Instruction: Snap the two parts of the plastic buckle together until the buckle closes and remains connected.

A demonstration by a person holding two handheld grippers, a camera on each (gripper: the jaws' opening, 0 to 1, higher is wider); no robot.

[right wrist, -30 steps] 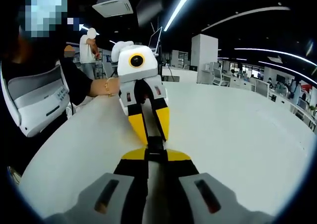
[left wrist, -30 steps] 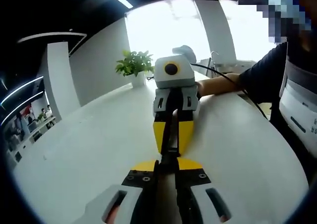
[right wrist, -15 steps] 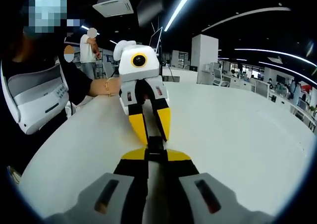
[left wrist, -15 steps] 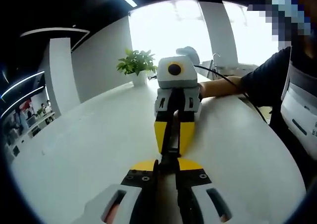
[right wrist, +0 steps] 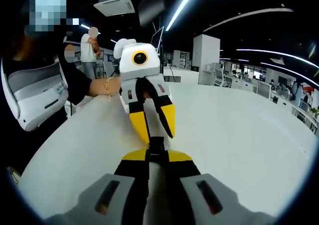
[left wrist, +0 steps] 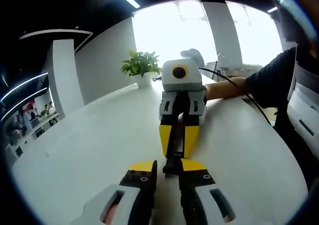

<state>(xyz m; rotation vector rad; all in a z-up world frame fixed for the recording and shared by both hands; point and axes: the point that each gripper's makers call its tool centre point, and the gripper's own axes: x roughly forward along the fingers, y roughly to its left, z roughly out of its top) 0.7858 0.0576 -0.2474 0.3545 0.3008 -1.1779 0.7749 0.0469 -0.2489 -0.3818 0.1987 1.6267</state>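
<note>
Over the white counter [left wrist: 89,150] the two grippers met nose to nose. In the left gripper view, the left gripper [left wrist: 166,169] had its yellow-tipped fingers [left wrist: 142,166] released, with a clear gap between them, and the black buckle [left wrist: 173,153] stood in that gap without either fingertip pressing on it. The buckle ran as one dark strip from there into the right gripper [left wrist: 178,146] opposite, whose fingers were clenched on its far part. Whether the two halves had latched could not be told at this size.

The right gripper view showed the same meeting from the other side. The right gripper [right wrist: 156,156] had its fingers [right wrist: 134,155] closed on the buckle [right wrist: 156,146], which stuck out ahead of them toward the left gripper [right wrist: 153,133]. The left gripper's fingers were spread in a narrow V, and the buckle's end lay at the mouth of that V, apart from both tips.

The buckle hung just above the counter's middle, well away from its edges. A person's hand [left wrist: 219,89] held the right gripper from behind in the left gripper view, and in the right gripper view a hand [right wrist: 105,87] held the left gripper's body. A potted plant [left wrist: 141,65] stood near the counter's far edge, below bright windows.
</note>
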